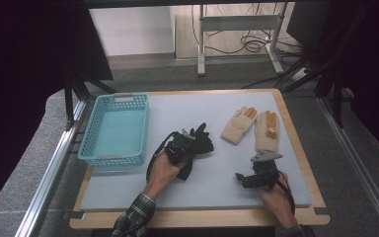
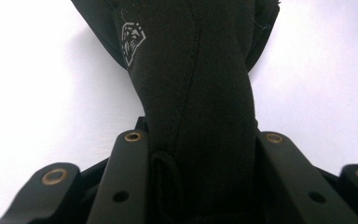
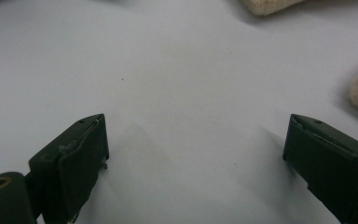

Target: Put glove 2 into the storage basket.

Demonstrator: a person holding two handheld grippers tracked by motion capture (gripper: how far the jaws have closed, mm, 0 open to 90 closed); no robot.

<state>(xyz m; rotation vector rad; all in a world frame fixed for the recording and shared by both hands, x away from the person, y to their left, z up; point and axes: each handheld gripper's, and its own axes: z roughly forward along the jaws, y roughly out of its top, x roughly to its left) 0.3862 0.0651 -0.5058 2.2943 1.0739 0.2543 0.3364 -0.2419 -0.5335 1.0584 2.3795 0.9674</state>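
- Your left gripper [image 1: 186,146] reaches forward, low over the counter [image 1: 128,190], jaws clenched on the black glove [image 2: 200,93].
- Your right gripper [image 3: 196,158] rests low, jaws spread wide, holding nothing.

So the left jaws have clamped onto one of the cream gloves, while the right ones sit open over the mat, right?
Not quite. The left gripper is clamped on the black glove, as the left gripper view shows; the cream gloves lie untouched farther off. The right gripper does sit open over the mat.
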